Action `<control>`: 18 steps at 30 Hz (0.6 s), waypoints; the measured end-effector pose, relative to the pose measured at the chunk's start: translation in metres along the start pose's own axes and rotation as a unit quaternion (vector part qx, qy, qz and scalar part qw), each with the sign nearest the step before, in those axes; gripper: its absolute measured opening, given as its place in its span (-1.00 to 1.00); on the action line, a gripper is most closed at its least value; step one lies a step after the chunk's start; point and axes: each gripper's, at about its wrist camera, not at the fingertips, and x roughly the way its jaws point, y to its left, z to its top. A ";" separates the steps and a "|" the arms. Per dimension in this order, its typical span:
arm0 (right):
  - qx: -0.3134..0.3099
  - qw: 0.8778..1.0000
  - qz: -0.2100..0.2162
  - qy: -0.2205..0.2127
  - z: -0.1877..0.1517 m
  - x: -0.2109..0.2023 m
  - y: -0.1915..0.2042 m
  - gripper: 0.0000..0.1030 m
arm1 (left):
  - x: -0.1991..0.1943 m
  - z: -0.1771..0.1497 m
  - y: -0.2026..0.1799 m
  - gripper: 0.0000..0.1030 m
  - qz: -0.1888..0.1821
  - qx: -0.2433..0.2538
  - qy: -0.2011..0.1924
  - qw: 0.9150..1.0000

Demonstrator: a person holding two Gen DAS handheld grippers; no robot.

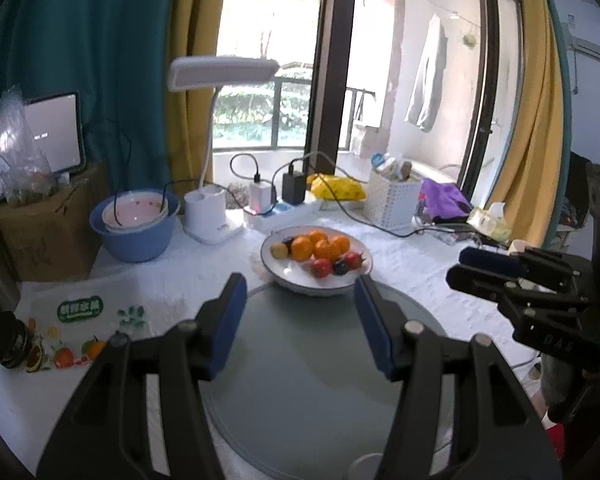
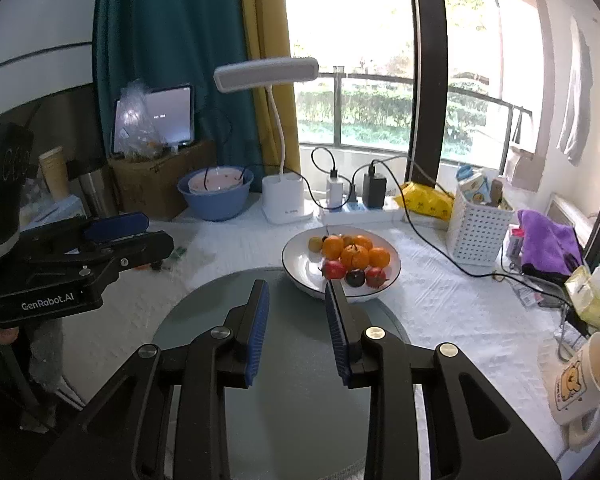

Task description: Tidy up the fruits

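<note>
White plate (image 1: 274, 270) w/ oranges (image 1: 302, 248) and small red fruits (image 1: 321, 267) sits mid-table, beyond both jaws; left gripper (image 1: 300, 322) spread, empty; right gripper (image 2: 297, 322) narrowed, nothing between.

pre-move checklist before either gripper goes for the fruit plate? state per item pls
1. Left gripper empty, jaws apart: ok.
2. Right gripper empty: ok; jaws at their narrowest, too tight for an orange: not ok.
3. Fruit all on the white plate: ok.
4. Grey round mat bare where it shows: ok.
5. Black cable lies clear of the plate: ok.
6. Oranges piled touching; which lifts cleanly: cannot tell.
</note>
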 end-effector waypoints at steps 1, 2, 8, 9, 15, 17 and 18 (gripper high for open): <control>0.000 1.000 -0.002 -0.004 0.001 -0.003 0.001 -0.40 | -0.003 0.001 -0.001 0.11 -0.001 0.001 -0.004 1.000; 0.000 1.000 -0.002 -0.006 0.001 -0.006 0.002 -0.40 | -0.006 0.002 -0.001 0.12 -0.001 0.002 -0.008 1.000; -0.001 1.000 -0.007 -0.024 0.006 -0.025 0.007 -0.40 | -0.025 0.007 -0.005 0.18 -0.002 0.004 -0.028 1.000; -0.001 1.000 -0.008 -0.026 0.007 -0.028 0.007 -0.39 | -0.029 0.008 -0.005 0.29 -0.002 0.004 -0.033 0.999; -0.002 0.999 -0.017 -0.043 0.010 -0.049 0.010 -0.24 | -0.049 0.011 -0.008 0.36 -0.008 0.005 -0.056 0.998; -0.001 0.999 -0.020 -0.051 0.011 -0.056 0.010 -0.24 | -0.057 0.013 -0.010 0.36 -0.008 0.007 -0.063 0.998; 0.001 0.998 -0.021 -0.056 0.011 -0.061 0.010 -0.24 | -0.060 0.014 -0.012 0.36 -0.008 0.009 -0.066 0.998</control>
